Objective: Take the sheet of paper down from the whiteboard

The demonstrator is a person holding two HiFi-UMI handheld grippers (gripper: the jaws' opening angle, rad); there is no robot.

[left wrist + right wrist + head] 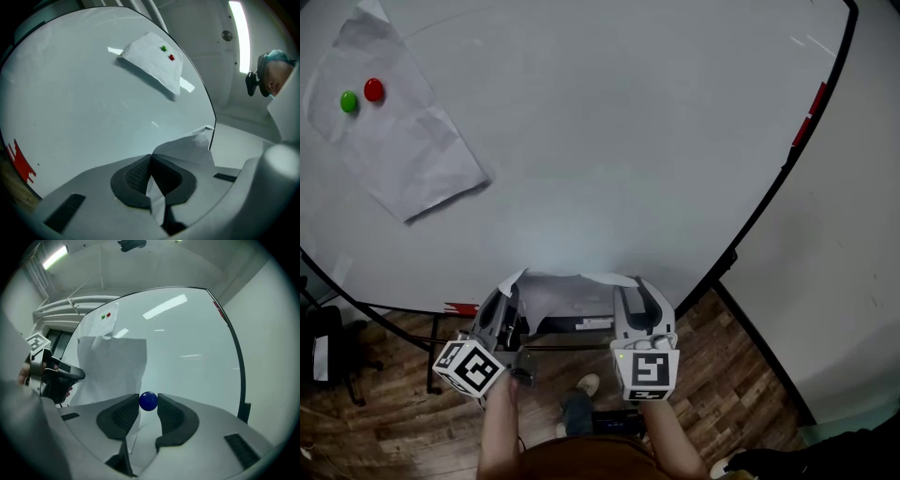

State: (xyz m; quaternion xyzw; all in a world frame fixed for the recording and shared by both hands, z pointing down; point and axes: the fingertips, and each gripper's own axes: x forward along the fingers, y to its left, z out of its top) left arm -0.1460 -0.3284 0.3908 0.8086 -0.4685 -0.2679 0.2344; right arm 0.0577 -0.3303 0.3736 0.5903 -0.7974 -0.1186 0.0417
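Observation:
A loose white sheet of paper (567, 295) hangs low in front of the whiteboard (628, 141), between my two grippers. My left gripper (514, 305) is shut on the sheet's left edge, and in the left gripper view the paper (187, 150) comes out from between the closed pads (133, 176). My right gripper (637, 300) is at the sheet's right side, shut on a small blue round magnet (148, 401). The right gripper view shows the sheet (112, 366) running across to the left gripper (56, 378).
A second, creased sheet (403, 141) is held on the board at the upper left by a green magnet (349, 101) and a red magnet (373, 90). A red marker (811, 111) sits on the board's right frame. A wooden floor (741, 375) lies below, a wall to the right.

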